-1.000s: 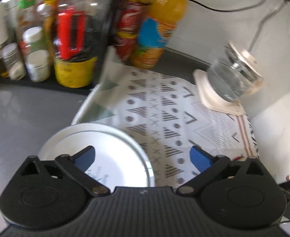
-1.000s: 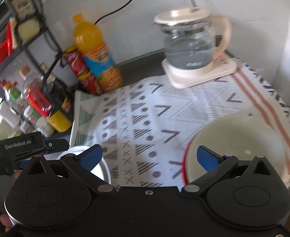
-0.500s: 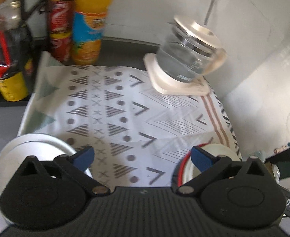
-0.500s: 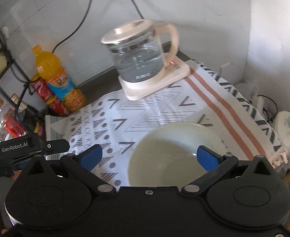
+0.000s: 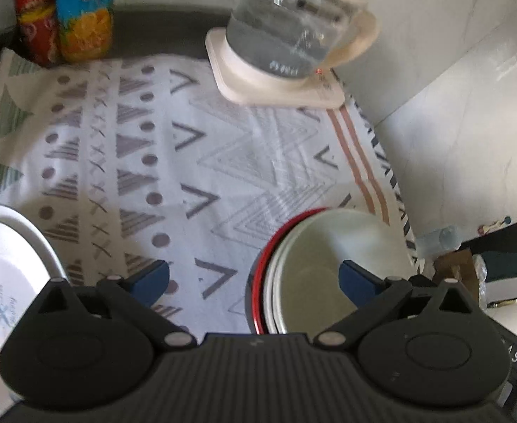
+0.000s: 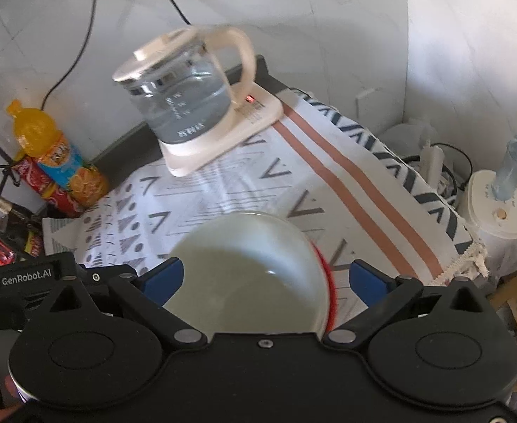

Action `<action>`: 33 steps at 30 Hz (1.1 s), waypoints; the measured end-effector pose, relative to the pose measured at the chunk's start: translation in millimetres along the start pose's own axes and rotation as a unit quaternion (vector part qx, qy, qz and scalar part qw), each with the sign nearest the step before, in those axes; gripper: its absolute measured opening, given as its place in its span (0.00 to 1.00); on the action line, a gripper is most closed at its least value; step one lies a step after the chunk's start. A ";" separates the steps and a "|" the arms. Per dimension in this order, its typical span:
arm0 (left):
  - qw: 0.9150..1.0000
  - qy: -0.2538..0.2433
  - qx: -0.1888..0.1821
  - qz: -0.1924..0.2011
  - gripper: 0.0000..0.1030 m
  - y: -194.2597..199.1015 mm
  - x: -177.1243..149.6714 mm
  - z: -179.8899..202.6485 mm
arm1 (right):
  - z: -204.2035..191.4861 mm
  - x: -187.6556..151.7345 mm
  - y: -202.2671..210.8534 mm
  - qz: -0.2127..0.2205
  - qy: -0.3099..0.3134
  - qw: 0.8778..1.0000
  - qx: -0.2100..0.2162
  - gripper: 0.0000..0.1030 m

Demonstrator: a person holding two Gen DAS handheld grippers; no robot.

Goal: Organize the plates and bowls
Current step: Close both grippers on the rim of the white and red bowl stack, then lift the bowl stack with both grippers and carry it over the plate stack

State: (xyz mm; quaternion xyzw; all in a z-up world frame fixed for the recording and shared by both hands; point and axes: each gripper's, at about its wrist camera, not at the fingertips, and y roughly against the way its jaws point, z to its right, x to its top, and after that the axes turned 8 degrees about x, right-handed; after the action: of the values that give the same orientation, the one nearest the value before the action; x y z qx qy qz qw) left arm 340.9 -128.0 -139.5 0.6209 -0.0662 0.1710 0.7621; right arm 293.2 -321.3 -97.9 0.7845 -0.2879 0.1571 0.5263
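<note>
A cream bowl [image 5: 329, 268] nests in a red-rimmed bowl [image 5: 262, 271] on the patterned cloth [image 5: 223, 162]. My left gripper [image 5: 255, 280] is open above the cloth, its right finger over the cream bowl's inside. A white plate [image 5: 8, 264] lies at the left edge, beside the left finger. In the right wrist view the cream bowl [image 6: 248, 271] fills the gap of my open right gripper [image 6: 265, 278], with the red rim [image 6: 329, 282] showing at its right. The left gripper body [image 6: 26, 278] sits at the lower left there.
A glass kettle [image 6: 184, 102] on a cream base [image 5: 276, 81] stands at the back of the cloth. An orange drink bottle [image 6: 61, 162] and red cans [image 5: 29, 24] stand at the back left. The cloth's right edge [image 6: 462, 246] drops to clutter on the floor.
Both views have swung to the right and closer to the bowls. The stacked bowls now lie between each gripper's fingers. The white plate has slid to the left edge.
</note>
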 end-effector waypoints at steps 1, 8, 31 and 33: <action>1.000 0.001 0.002 -0.006 0.97 -4.3 -0.4 1.8 | 4.2 0.1 -2.4 -0.004 -0.003 1.000 -0.002 0.96; 0.999 0.013 0.013 -0.033 0.97 -30.0 -5.9 3.3 | 33.0 -6.5 -25.1 -0.038 -0.034 0.999 0.008 0.90; 0.989 0.082 -0.033 -0.117 0.29 -78.4 -17.0 -5.8 | 61.5 -23.2 -74.6 -0.120 -0.108 0.986 0.051 0.40; 0.989 0.084 -0.034 -0.112 0.29 -77.5 -17.4 -8.3 | 59.6 -22.9 -72.3 -0.115 -0.099 0.987 0.048 0.32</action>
State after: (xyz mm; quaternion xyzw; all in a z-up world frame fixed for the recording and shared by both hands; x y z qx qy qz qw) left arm 350.3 -136.3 -218.3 0.5816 0.0628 0.1336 0.8000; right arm 316.5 -349.1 -187.3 0.8482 -0.2392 0.0307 0.4716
